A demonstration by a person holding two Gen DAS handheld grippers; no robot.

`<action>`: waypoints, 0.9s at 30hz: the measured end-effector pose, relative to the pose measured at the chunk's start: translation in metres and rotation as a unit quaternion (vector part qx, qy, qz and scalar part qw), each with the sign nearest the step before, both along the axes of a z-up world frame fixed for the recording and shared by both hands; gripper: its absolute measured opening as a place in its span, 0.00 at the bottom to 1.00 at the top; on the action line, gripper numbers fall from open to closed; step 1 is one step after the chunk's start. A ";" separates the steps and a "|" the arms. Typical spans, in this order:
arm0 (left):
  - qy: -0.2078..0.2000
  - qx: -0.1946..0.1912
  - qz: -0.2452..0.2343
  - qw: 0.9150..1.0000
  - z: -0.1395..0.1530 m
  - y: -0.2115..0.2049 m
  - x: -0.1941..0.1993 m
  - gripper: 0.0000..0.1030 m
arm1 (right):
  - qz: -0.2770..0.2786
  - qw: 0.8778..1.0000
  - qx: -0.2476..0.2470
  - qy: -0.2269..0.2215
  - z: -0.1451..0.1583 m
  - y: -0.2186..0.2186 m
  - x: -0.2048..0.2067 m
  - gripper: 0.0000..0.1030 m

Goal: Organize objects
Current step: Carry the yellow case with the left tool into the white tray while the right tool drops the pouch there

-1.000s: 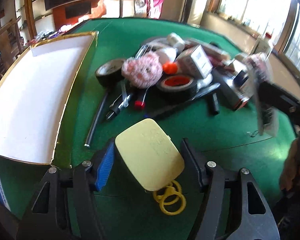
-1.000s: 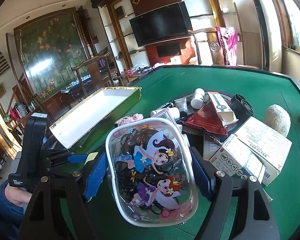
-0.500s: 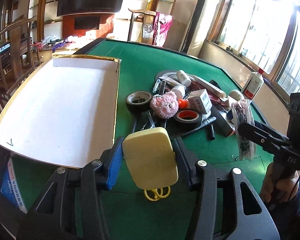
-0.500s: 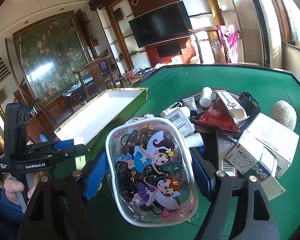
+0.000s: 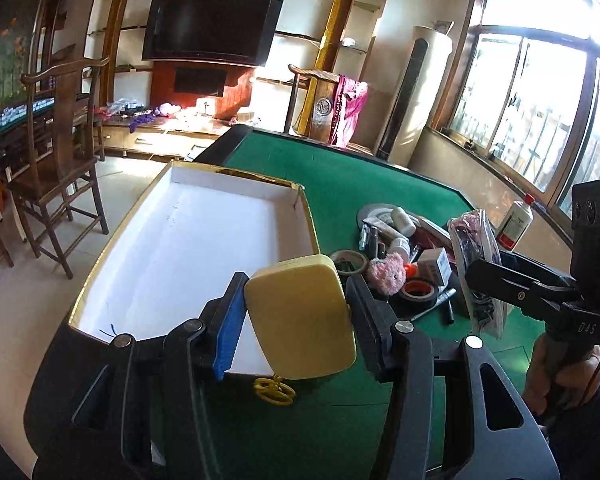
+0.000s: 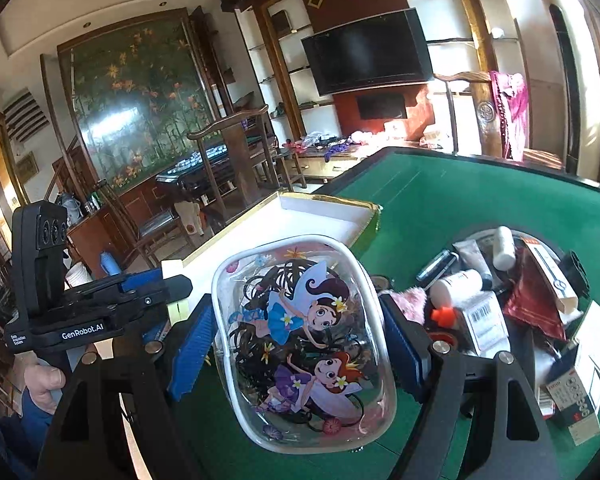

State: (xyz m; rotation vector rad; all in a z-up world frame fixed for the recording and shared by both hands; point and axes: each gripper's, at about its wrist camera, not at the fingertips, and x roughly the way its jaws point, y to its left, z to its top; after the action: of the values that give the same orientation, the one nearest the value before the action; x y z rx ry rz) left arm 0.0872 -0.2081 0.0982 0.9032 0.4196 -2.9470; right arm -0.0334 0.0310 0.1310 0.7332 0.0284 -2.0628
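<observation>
"GenRobot.AI" is printed on the side of the left gripper [image 6: 172, 280], with small lettering below it that looks like "Data Acquisition System" — too small to be sure. The right gripper [image 5: 476, 276] shows "DAS" on its body. Labels on the boxes in the pile [image 6: 500, 300] on the green desk [image 6: 460, 200] cannot be read beyond a barcode. The left jaws are clamped on a yellow case [image 5: 300, 316] above the near end of the white tray [image 5: 196, 248]; yellow rings [image 5: 274, 390] dangle beneath, partly hidden. The right jaws grip a clear fairy-print pouch [image 6: 304, 340] — its contents hard to make out.
</observation>
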 end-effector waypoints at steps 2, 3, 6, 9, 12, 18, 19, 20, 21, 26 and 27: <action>-0.002 0.000 0.005 1.000 0.002 -0.013 -0.002 0.49 | 0.008 1.000 0.001 -0.006 0.006 -0.016 -0.004 0.77; -0.004 -0.001 0.007 1.000 0.002 -0.020 -0.002 0.49 | 0.013 1.000 0.004 -0.012 0.009 -0.027 -0.006 0.77; -0.011 -0.007 0.013 1.000 0.004 -0.038 -0.010 0.49 | 0.022 0.999 0.008 -0.026 0.012 -0.052 -0.017 0.77; -0.024 -0.002 0.020 1.000 0.002 -0.057 -0.023 0.48 | 0.026 0.999 0.011 -0.046 0.013 -0.077 -0.031 0.77; -0.031 0.000 0.024 0.999 0.001 -0.071 -0.038 0.49 | 0.024 0.998 0.016 -0.062 0.008 -0.102 -0.045 0.77; -0.046 -0.001 0.034 0.998 0.003 -0.090 -0.076 0.48 | 0.016 0.994 0.030 -0.104 -0.003 -0.147 -0.083 0.77; -0.048 0.001 0.031 0.998 0.002 -0.093 -0.083 0.48 | 0.011 0.993 0.032 -0.110 -0.004 -0.153 -0.090 0.77; -0.054 0.000 0.036 0.998 0.001 -0.096 -0.091 0.48 | 0.006 0.993 0.034 -0.116 -0.007 -0.159 -0.099 0.77; -0.061 -0.001 0.041 0.997 -0.001 -0.099 -0.099 0.48 | -0.003 0.992 0.033 -0.124 -0.010 -0.165 -0.108 0.77; -0.110 -0.011 0.045 0.993 -0.016 -0.113 -0.148 0.48 | -0.038 0.983 0.031 -0.178 -0.029 -0.186 -0.154 0.77; -0.118 -0.008 0.046 0.992 -0.021 -0.116 -0.155 0.48 | -0.045 0.980 0.036 -0.189 -0.035 -0.192 -0.163 0.77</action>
State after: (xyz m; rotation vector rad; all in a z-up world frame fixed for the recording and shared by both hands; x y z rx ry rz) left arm -0.0681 -0.3243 0.0776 1.1785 0.4115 -2.7130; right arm -0.1967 -0.1610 0.0965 1.1797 -0.1469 -1.9834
